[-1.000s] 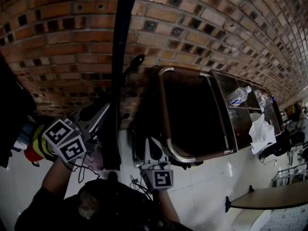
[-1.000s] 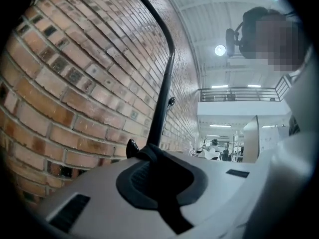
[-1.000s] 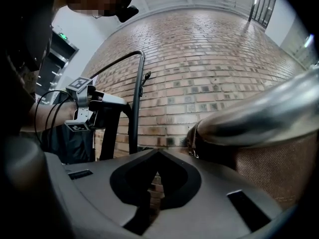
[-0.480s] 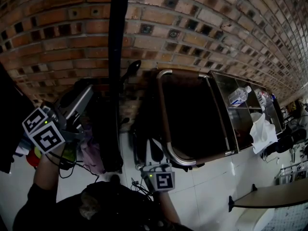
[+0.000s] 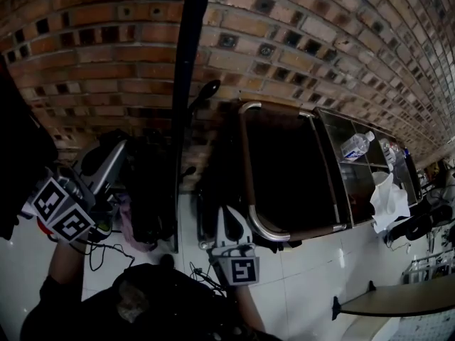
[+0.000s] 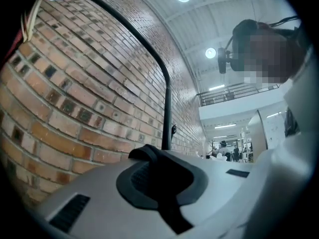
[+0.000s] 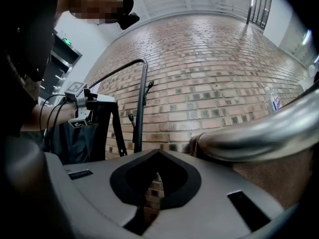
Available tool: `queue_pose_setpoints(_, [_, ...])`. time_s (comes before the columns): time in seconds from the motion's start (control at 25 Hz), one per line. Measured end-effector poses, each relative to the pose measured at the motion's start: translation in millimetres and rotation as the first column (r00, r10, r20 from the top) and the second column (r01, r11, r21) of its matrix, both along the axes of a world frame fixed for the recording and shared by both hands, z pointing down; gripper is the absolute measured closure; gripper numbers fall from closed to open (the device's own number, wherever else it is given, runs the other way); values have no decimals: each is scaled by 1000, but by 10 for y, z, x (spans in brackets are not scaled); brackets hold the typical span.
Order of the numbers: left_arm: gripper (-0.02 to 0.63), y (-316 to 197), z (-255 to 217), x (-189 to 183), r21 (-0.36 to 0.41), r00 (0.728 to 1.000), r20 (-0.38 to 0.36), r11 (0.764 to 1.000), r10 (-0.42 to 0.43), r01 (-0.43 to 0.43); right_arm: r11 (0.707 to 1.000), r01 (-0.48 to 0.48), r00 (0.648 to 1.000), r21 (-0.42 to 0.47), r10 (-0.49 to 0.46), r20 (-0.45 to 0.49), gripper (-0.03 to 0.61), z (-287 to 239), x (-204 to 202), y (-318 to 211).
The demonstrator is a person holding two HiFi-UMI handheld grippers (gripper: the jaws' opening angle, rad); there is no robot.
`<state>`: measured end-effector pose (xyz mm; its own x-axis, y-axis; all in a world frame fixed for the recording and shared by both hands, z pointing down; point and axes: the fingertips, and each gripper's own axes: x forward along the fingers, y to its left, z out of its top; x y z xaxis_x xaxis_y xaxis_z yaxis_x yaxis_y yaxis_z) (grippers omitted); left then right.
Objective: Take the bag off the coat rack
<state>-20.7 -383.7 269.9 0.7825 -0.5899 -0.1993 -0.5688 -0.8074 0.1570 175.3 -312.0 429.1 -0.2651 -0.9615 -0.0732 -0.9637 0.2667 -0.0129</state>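
Observation:
A black bag [image 5: 151,204] hangs to the left of the coat rack's black pole [image 5: 186,84]. My left gripper [image 5: 115,156] is shut on the bag's black strap [image 6: 149,156], which fills the gap between its jaws. The right gripper view shows that left gripper [image 7: 95,99] up beside the pole [image 7: 141,108], with the strap [image 7: 117,128] running down from it to the bag [image 7: 75,138]. A hook [image 6: 173,129] sticks out of the pole [image 6: 166,113]. My right gripper [image 5: 229,217] is low by the chair, shut, with nothing in it [image 7: 157,157].
A brick wall [image 5: 298,41] stands behind everything. Just right of the pole is a dark chair with a chrome frame [image 5: 250,190]. A shelf unit with a plastic bottle [image 5: 353,145] stands further right. Cables [image 5: 106,251] lie on the white tiled floor.
My left gripper has moved left, away from the pole, with the bag strap still in it. The right gripper has stayed where it was.

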Motion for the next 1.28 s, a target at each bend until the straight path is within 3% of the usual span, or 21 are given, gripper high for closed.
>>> queue_pose_setpoints(0.36, [591,815,158,-318,-28,996,-29,996,-86,85,999,23,999,27,-24,36,571,-52,15,653])
queue_pose_setpoints(0.76, [591,2291,333,-495,-68,990,-31,989,-135,133,997,62,998,52,-61,-30,571,-299,11,2082])
queue_pose_setpoints(0.96, [591,2986,422,-536,-68,989,-13,987,-145,143,996,83,997,35,-83,-9,572,-284,-64,2722])
queue_pose_setpoints(1.28, [591,3623,392,-711,-62,986,-25,985,-166,164,994,103,995,26,-103,-12,572,-320,-277,3153])
